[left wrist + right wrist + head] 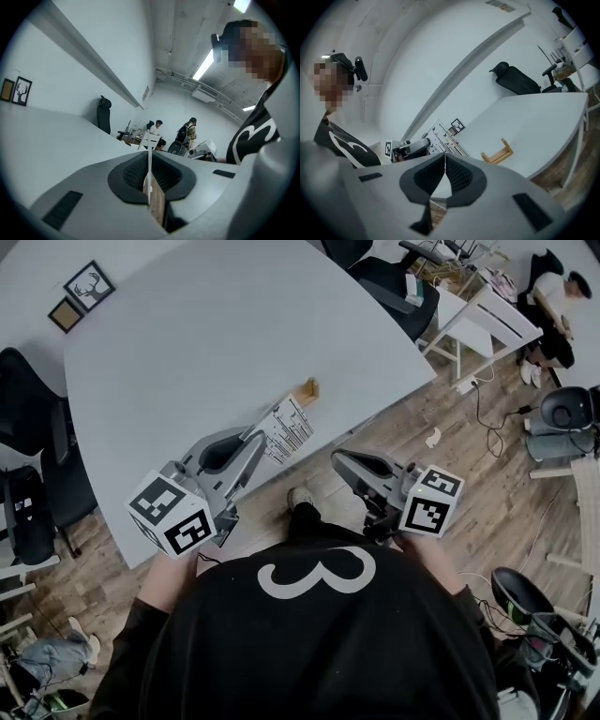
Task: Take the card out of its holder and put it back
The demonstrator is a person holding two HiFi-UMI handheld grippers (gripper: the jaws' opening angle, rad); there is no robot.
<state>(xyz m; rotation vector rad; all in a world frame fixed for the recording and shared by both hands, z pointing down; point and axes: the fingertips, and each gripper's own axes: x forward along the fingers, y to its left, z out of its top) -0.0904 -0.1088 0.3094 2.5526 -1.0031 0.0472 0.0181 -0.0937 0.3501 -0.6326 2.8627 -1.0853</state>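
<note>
Clamped edge-on in left gripper [261,439] jaws: white printed rectangular card [289,427], clear of small wooden slotted holder [307,390] at one o'clock on pale grey counter [187,334]. Right gripper [339,459] jaws together, empty. For reinsertion, align card edge with slot, then lower squarely. Long axis seemingly toward one o'clock.

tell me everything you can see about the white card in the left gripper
The thin white rectangular card is printed with rows of dark lines and small marks. It looks like stiff paper, flat and unbent. The left gripper is shut on one edge, holding it tilted over the pale grey table near its rim, clear of the small empty wooden holder.
</note>
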